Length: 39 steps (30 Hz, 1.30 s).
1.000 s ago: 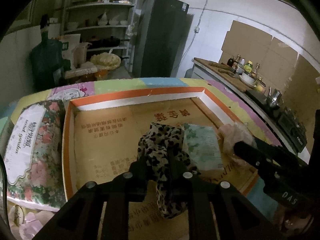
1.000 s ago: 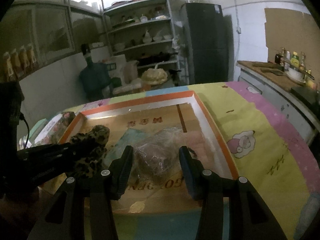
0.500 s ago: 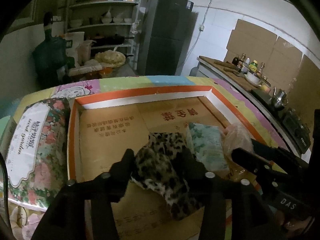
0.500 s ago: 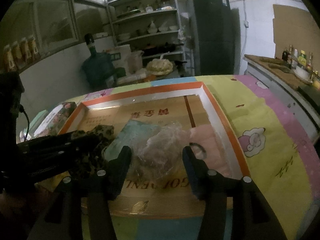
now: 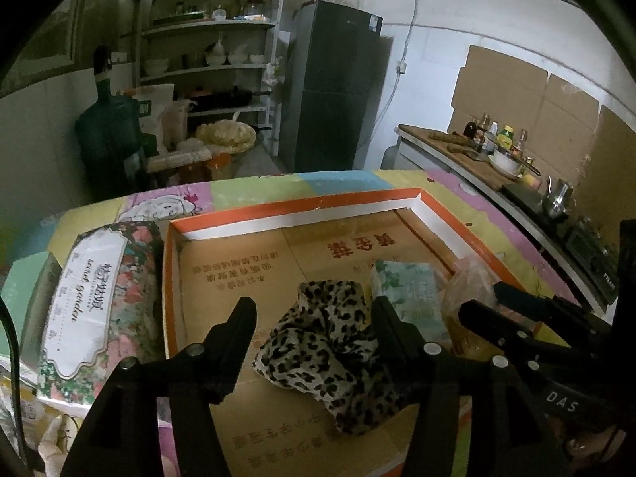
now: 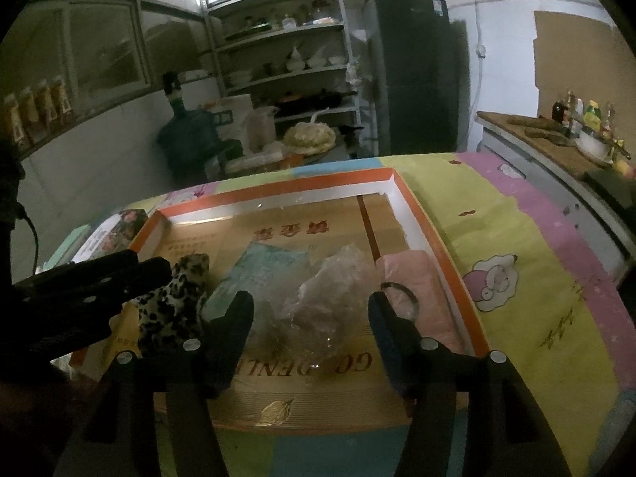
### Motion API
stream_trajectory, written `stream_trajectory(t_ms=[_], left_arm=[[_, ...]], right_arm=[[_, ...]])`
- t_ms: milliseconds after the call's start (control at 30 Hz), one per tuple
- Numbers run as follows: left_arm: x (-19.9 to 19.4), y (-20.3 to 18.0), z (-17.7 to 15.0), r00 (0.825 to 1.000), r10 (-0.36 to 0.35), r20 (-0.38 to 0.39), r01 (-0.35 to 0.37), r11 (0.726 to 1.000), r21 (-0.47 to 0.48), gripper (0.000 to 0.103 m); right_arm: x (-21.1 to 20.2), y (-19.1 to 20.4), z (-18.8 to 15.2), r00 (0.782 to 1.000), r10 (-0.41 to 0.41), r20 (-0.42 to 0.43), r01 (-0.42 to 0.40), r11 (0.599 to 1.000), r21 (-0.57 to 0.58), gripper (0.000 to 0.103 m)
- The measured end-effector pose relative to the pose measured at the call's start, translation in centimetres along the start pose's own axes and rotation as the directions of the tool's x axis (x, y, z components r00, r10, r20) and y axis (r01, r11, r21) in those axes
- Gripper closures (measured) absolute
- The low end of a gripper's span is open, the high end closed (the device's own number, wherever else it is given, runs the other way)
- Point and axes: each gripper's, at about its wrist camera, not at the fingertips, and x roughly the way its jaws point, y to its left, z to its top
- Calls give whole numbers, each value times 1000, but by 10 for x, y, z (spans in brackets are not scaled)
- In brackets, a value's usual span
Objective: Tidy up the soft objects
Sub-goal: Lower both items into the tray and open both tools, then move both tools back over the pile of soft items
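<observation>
Your left hand-held gripper (image 5: 312, 320) is spread wide, nothing held. The leopard cloth (image 5: 330, 348) lies crumpled on the tray (image 5: 294, 204) floor between its fingers; I can't tell if the right finger (image 5: 391, 326) touches it. Your right hand-held gripper (image 6: 310, 314) is also wide and empty, fingers on either side of the plastic bag (image 6: 330, 298), apart from it.

Everything below is placed relative to the tray, the orange-rimmed cardboard one on the patterned cover (image 6: 516, 238):
- Leopard cloth: inside, near the front, left of centre in the right wrist view.
- Green pack (image 5: 411, 294): inside, just right of the cloth, touching or nearly so.
- Plastic bag: inside, right of the green pack, partly overlapping it.
- Pink cloth (image 6: 413, 282): inside, against the right wall, with a dark hair tie (image 6: 399, 296) lying on it.
- Floral tissue pack (image 5: 95, 302): outside, right along the left wall.

In the left wrist view your right gripper comes in at the tray's right front corner, fingers at the bag. In the right wrist view your left gripper sits at the tray's left front, over the leopard cloth.
</observation>
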Motion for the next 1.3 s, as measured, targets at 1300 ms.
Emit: stream_trajectory(t_ms=[1300], left_arm=[[-115,58,-17,980,116,161,-113,993,-31,43]], right_arm=[[-64,96,9,989,25,148,-16,998,-68,29]])
